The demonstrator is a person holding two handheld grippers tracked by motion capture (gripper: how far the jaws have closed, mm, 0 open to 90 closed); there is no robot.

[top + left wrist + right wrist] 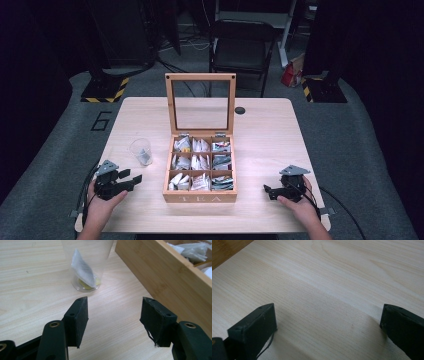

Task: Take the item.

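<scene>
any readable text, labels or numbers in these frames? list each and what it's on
"TEA": front wall of the wooden tea box.
"6": large numeral on the grey floor, left of the table.
Print on the tea bag packets in the box: too small to read.

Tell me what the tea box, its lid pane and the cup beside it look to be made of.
Tea box: light wood, perhaps bamboo, smooth matt finish; fine straight grain shows in the left gripper view.
Lid pane: clear glass or acrylic in a wooden frame; the table shows through it, and which one I cannot tell.
Cup: clear, likely thin plastic or glass; the tea bag inside is visible through its wall.
</scene>
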